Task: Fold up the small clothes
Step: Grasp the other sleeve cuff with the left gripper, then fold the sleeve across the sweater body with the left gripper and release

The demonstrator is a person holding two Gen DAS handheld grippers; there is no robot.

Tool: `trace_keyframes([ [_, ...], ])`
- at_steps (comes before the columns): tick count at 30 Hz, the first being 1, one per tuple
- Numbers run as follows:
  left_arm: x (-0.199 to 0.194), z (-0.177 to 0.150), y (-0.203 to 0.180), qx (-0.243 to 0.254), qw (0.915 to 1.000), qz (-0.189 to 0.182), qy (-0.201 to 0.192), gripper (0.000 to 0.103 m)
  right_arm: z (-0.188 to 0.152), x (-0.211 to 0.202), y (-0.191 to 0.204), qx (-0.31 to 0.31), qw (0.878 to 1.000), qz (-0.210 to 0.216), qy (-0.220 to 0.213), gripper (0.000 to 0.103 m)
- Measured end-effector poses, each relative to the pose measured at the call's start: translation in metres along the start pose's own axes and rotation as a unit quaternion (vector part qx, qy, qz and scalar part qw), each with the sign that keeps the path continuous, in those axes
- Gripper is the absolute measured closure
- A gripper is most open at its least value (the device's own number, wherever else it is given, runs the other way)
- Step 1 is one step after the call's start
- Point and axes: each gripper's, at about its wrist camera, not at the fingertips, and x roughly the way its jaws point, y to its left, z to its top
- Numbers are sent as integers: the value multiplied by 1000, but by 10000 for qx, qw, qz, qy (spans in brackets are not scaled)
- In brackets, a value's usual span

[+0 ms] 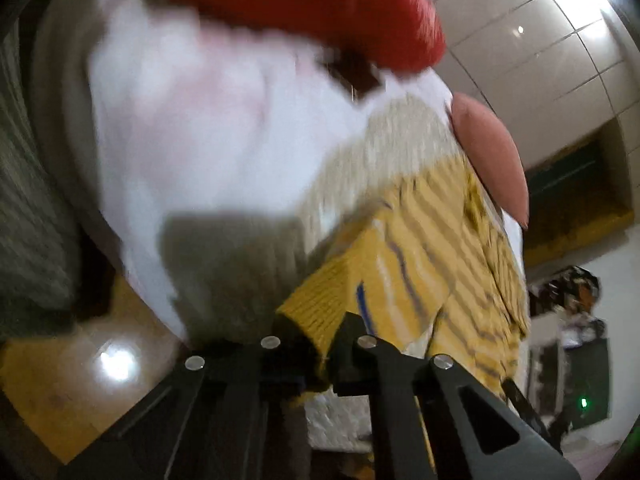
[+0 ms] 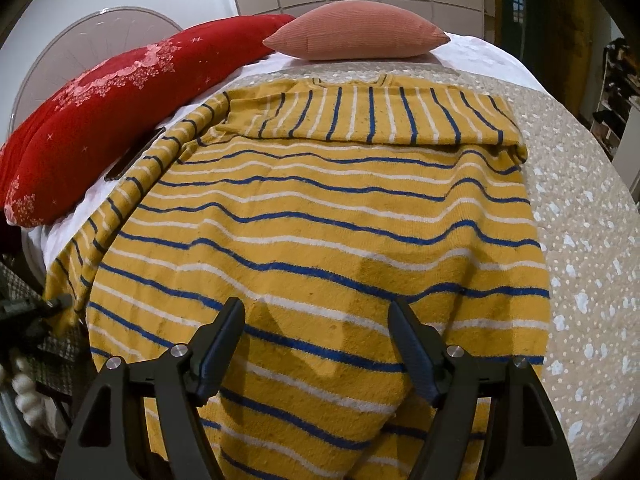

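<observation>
Yellow sweater [image 2: 320,216]: knitted wool with blue and white stripes is spread flat on the bed [image 2: 580,184], with its bottom edge nearest the right gripper.
Done so far: one sleeve [image 2: 372,120] is seen folded across the top of the sweater, just below the pink pillow [image 2: 356,32].
Left to do: the other sleeve [image 2: 112,216] is still stretched out from the sweater toward the red pillow [image 2: 92,112]. The body is not folded yet. It is judged that the job is only just begun.
Left gripper [image 1: 320,356]: its fingers are pinched together on the cuff [image 1: 316,308] at the end of that stretched-out sleeve.
Right gripper [image 2: 316,344]: its fingers are held wide apart above the bottom part of the sweater. Nothing is held between them, and only their shadows are seen on the wool.
Only in the right view: the whole sweater, the folded sleeve and both pillows are shown clearly.
Only in the left view: the pinch on the cuff is shown up close. The rest is blurred, with the sweater seen from its side edge and the shiny floor [image 1: 80,364] seen beside the bed.
</observation>
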Motion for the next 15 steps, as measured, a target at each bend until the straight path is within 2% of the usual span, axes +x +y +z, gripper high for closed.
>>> trace_keyframes([
  [4,-34,53,-22,356,9963,503,-597,96,3,-5,0,19,10000,23,-76,32],
  [6,-49,86,-36,580,9906,780,-959,96,3,-8,0,38,9999,-7,-118,32],
  [7,-56,105,-48,758,9845,1044,-1186,96,3,-9,0,47,9999,-18,-140,32],
  [9,-60,134,-65,942,9776,1281,-1378,96,2,-13,-1,70,9998,-27,-183,32],
  [12,-60,165,-88,1110,9743,1326,-1440,96,1,-20,-3,111,9996,-56,-251,32],
  [15,-56,171,-119,1378,9715,1293,-1434,96,-1,-28,-8,194,9993,-44,-329,32],
])
